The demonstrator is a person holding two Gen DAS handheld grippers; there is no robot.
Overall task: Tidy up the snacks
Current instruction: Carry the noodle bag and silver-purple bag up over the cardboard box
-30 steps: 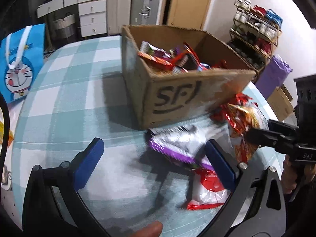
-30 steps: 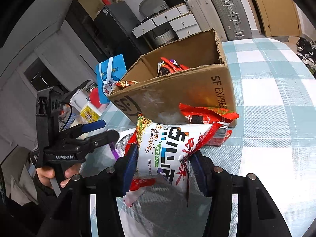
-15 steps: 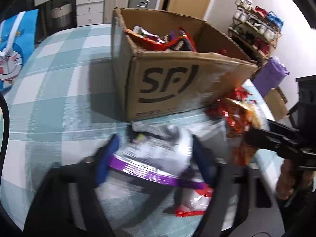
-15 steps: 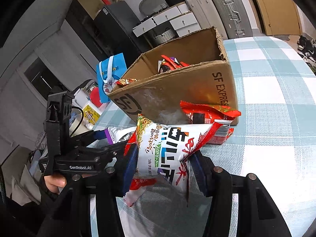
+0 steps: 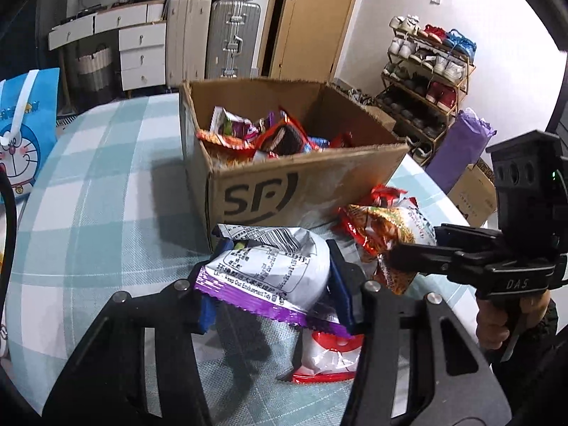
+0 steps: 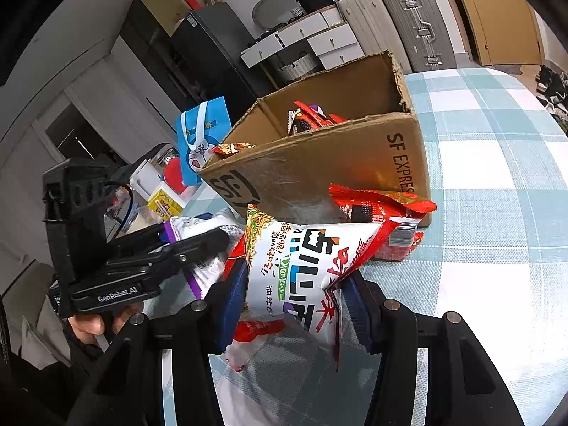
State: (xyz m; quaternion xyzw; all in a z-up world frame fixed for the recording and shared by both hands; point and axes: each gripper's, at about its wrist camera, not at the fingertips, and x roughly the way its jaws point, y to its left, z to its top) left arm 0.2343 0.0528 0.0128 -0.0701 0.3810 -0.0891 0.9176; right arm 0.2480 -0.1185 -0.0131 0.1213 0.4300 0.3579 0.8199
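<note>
So the purple bag [image 5: 273, 277] is sitting between the blue pads of the left tool [image 5: 275, 280], which is squeezing in on it right now, pads already pressing its sides, and it's up off the worktop [image 5: 99, 184] just in front of the box [image 5: 305, 191]. The printed white back of the bag faces the camera, purple crimped edge along the bottom.

The right tool [image 6: 294, 291] is clamped on a noodle bag [image 6: 305, 269], white with red trim, held upright just off the cloth in front of the box's near corner. In the left view that same bag [image 5: 387, 227] shows at the right tool's tip, right beside the purple bag.

Under the left tool there's a red and white packet [image 5: 326, 358] lying flat on the worktop. A red packet [image 6: 380, 209] leans against the box front near its right corner.

The box itself is open, standing mid-worktop, with a pile of snacks [image 5: 262, 135] in it. Blue cartoon bag [image 5: 25, 131] stands off the worktop's left edge. Behind: drawers [image 5: 142, 53], suitcases [image 5: 213, 39], a shoe rack [image 5: 429, 74].
</note>
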